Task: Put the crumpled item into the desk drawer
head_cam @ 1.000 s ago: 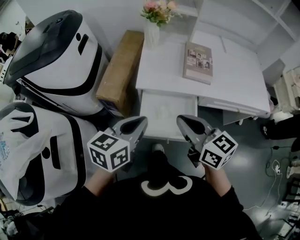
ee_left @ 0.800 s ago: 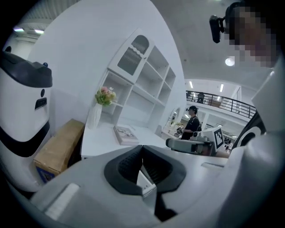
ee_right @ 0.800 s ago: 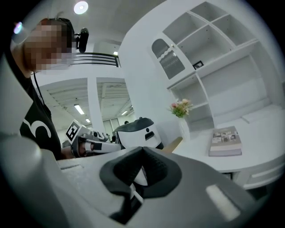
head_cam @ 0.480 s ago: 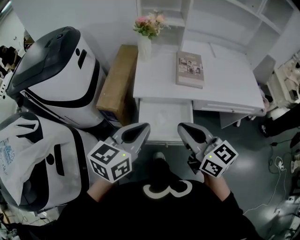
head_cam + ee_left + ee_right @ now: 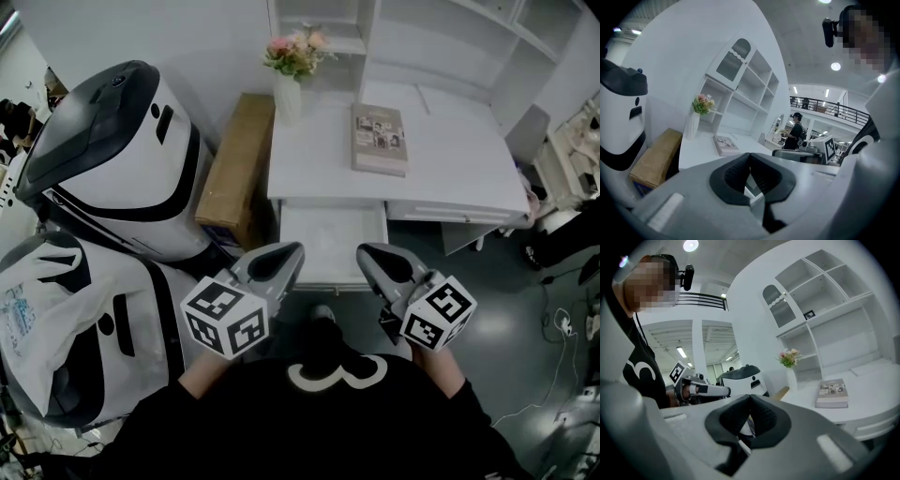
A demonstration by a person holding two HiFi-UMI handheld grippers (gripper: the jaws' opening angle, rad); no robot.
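The white desk (image 5: 441, 150) has its drawer (image 5: 333, 239) pulled open toward me. Its pale inside shows only a faint crumpled shape that I cannot make out clearly. My left gripper (image 5: 291, 251) is held close in front of my chest, just short of the drawer's front left corner, with its jaws shut and nothing between them (image 5: 750, 154). My right gripper (image 5: 366, 251) hovers beside it at the drawer's front right, also shut and empty (image 5: 750, 397). Both point roughly level toward the desk.
A book (image 5: 380, 139) and a vase of flowers (image 5: 289, 89) stand on the desk, with white shelves behind. A cardboard box (image 5: 234, 159) leans at the desk's left. Large white-and-black machine shells (image 5: 112, 150) and a plastic bag (image 5: 28, 319) fill the left. A person (image 5: 794, 131) stands far off.
Both grippers have lifted a little and stayed shut. The head view has tipped up, so more of the shelves shows and the desk sits higher in the picture.
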